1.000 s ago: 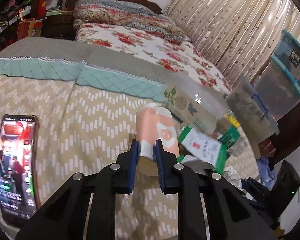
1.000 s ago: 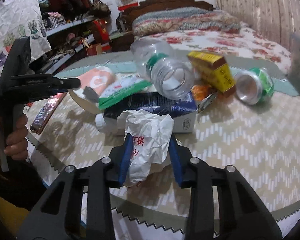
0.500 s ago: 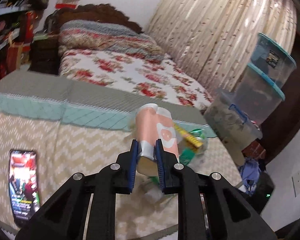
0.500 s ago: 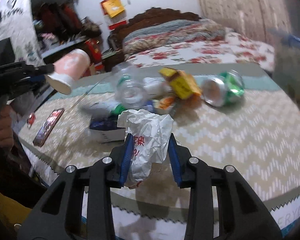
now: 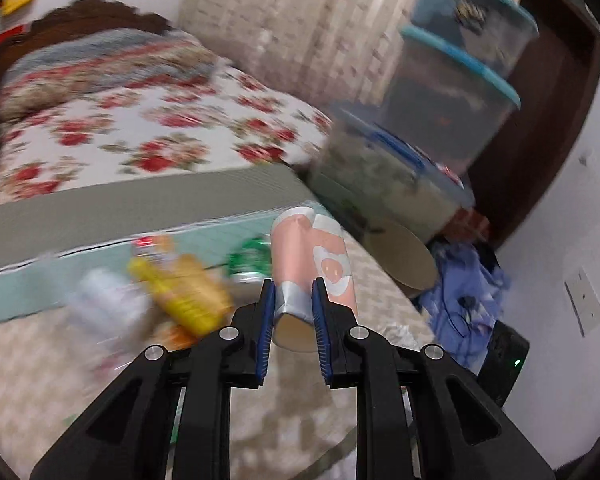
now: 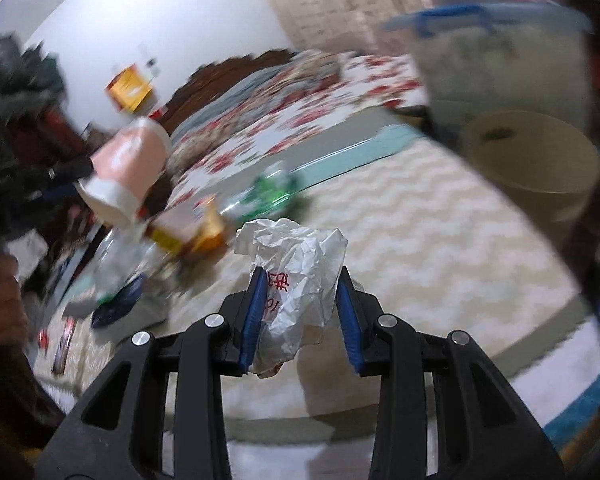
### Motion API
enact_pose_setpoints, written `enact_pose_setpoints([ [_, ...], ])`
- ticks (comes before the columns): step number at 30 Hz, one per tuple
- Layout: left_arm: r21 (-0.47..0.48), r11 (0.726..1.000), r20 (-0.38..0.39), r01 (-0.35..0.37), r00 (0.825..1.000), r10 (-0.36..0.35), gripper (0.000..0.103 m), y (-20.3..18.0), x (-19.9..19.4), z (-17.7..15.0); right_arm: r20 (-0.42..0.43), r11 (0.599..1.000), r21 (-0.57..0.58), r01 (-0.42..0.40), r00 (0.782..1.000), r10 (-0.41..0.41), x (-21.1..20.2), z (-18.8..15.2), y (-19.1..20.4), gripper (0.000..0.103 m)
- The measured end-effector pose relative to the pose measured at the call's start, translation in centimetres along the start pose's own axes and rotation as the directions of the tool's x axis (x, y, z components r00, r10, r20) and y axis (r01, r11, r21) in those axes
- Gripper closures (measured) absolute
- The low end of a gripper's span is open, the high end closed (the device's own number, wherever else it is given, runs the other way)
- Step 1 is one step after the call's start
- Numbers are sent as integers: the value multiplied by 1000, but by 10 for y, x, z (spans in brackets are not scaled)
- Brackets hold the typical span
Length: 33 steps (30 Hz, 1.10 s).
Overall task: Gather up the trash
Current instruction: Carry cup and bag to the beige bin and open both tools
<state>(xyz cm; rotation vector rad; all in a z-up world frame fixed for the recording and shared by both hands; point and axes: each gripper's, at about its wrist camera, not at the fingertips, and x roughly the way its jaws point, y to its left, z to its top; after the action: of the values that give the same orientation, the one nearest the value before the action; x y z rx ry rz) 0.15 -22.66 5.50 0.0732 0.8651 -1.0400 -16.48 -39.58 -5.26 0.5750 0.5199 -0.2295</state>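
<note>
Pink paper cup (image 5: 312,268): dented cylinder, clamped in left gripper (image 5: 293,312) jaws
Crumpled white wrapper (image 6: 296,280): pinched in right gripper (image 6: 301,304) jaws

We see a matt paper cup (image 5: 312,264), crumpled glossy white wrapper (image 6: 296,276), woven cloth on the surface (image 6: 440,240), matt black plastic hand-held gripper (image 5: 292,312), translucent plastic bins (image 5: 452,92) upper right.

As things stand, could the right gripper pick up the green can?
Probably not yet. The right gripper is shut on a crumpled paper, so its jaws are full. The green can lies beyond on the cloth, with nothing between them; it must drop the paper first.
</note>
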Motion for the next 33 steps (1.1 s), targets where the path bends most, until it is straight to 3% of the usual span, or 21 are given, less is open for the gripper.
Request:
enact_pose_setpoints([
  [7, 92, 990, -136, 110, 986, -97, 85, -76, 126, 29, 107, 982, 150, 112, 986, -129, -21, 49, -101, 66],
  [10, 111, 983, -207, 146, 971, -121, 84, -108, 184, 38, 109, 968, 206, 142, 980, -166, -19, 64, -140, 66],
  [15, 137, 977, -256, 162, 959, -123, 82, -141, 243, 46, 85, 953, 235, 191, 973, -216, -5, 83, -177, 63],
  [17, 149, 976, -257, 159, 959, -117, 76, -153, 265, 52, 72, 950, 242, 197, 973, -220, 0, 88, -188, 54],
  [18, 150, 977, -252, 149, 962, -107, 69, -157, 271, 53, 67, 949, 249, 194, 974, -217, 2, 91, -194, 38],
  [19, 149, 981, -251, 127, 964, -87, 52, -160, 281, 55, 67, 946, 259, 193, 974, -217, 4, 95, -199, 26],
  [20, 147, 982, -251, 117, 965, -77, 47, -161, 285, 55, 85, 941, 275, 198, 970, -229, 3, 96, -203, 26],
  [23, 126, 984, -249, 122, 964, -88, 47, -159, 283, 57, 116, 938, 281, 204, 963, -244, -3, 101, -205, 26],
  [26, 102, 985, -222, 139, 968, -113, 47, -148, 256, 54, 169, 936, 297, 191, 954, -249, -15, 99, -203, 26],
  [30, 74, 984, -195, 164, 970, -147, 47, -127, 205, 40, 174, 946, 296, 131, 966, -189, -13, 93, -189, 37],
  [33, 111, 983, -173, 146, 977, -125, 47, -112, 160, 15, 160, 964, 255, 80, 979, -124, -6, 89, -165, 43],
])
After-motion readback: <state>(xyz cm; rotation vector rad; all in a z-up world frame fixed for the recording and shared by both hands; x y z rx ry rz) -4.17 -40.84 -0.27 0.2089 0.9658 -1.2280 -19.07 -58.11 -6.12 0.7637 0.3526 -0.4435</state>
